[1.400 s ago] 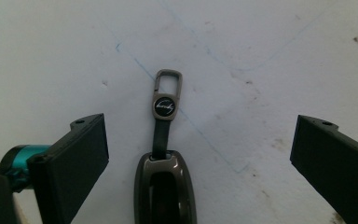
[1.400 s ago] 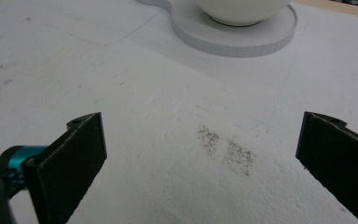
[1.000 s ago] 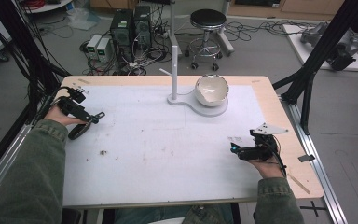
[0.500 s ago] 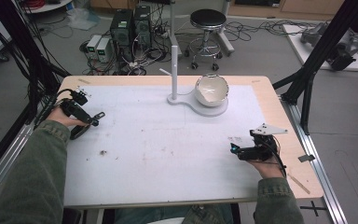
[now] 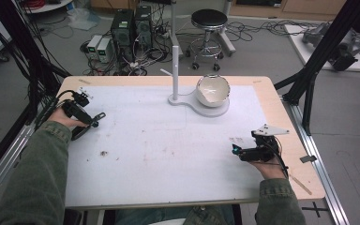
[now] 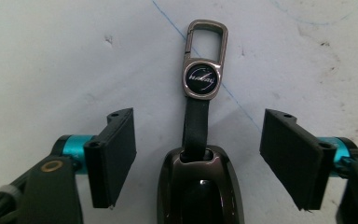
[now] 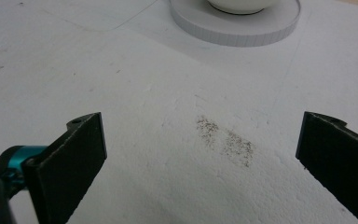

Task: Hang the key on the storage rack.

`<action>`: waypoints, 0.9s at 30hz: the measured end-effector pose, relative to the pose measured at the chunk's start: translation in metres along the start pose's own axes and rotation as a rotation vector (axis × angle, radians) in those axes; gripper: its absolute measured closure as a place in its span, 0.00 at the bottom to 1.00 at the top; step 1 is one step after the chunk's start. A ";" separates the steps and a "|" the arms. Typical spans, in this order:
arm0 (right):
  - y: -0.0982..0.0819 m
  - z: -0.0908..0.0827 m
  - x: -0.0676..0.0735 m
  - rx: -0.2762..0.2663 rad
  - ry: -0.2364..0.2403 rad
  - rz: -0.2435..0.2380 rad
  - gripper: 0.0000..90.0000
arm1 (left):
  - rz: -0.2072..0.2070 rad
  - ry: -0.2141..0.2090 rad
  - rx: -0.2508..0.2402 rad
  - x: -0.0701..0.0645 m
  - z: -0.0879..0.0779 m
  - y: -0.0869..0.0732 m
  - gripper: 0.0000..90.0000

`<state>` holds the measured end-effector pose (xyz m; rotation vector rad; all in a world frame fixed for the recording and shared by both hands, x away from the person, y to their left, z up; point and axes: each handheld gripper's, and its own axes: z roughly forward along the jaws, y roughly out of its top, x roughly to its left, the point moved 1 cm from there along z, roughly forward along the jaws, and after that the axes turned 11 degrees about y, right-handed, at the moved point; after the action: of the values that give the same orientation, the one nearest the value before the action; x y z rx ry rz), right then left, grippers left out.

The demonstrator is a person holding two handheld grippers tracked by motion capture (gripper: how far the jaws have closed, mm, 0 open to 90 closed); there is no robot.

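A dark glossy key fob (image 6: 198, 186) lies on the white table top, its black strap ending in a metal clip (image 6: 205, 56) with a round badge. My left gripper (image 6: 200, 156) straddles the fob, one jaw on each side, with clear gaps to it. Its jaws have just been closing, and the pads do not touch the fob. In the high view the left gripper (image 5: 90, 123) sits near the table's left edge. My right gripper (image 7: 200, 154) stands wide open over bare table with nothing between its jaws, at the right in the high view (image 5: 236, 151).
A white bowl (image 5: 212, 88) rests on the round base (image 7: 235, 23) of a white stand with an upright post (image 5: 175, 70) at the back middle. A patch of dark specks (image 7: 226, 140) marks the table ahead of the right gripper. Wooden table edges border the white mat.
The left hand has shifted slightly at the table's left edge. The right hand has kept still.
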<state>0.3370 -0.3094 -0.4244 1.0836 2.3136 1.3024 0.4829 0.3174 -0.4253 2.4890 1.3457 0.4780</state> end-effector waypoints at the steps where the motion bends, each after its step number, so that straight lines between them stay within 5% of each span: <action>1: 0.000 0.000 0.000 0.001 -0.004 0.004 0.01 | 0.003 0.019 0.003 0.000 0.000 0.000 0.37; 3: 0.000 0.000 0.000 0.003 -0.003 0.001 0.01 | 0.004 0.046 0.015 0.001 -0.001 0.000 0.46; 9: -0.001 0.000 0.000 0.010 -0.002 0.003 0.01 | -0.005 0.016 0.011 0.002 -0.002 0.000 0.66; 15: -0.001 0.001 0.000 0.012 -0.003 0.003 0.01 | 0.011 0.019 0.002 0.000 -0.002 0.001 0.71; 17: -0.001 0.001 0.000 0.013 -0.003 0.004 0.01 | 0.004 0.033 0.003 -0.001 -0.002 0.003 0.85; 27: -0.001 0.000 0.000 0.013 -0.006 0.002 0.01 | -0.016 0.035 0.009 -0.001 -0.003 0.003 0.93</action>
<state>0.3365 -0.3098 -0.4250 1.0926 2.3204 1.2851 0.4837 0.3154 -0.4218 2.4868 1.3822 0.5149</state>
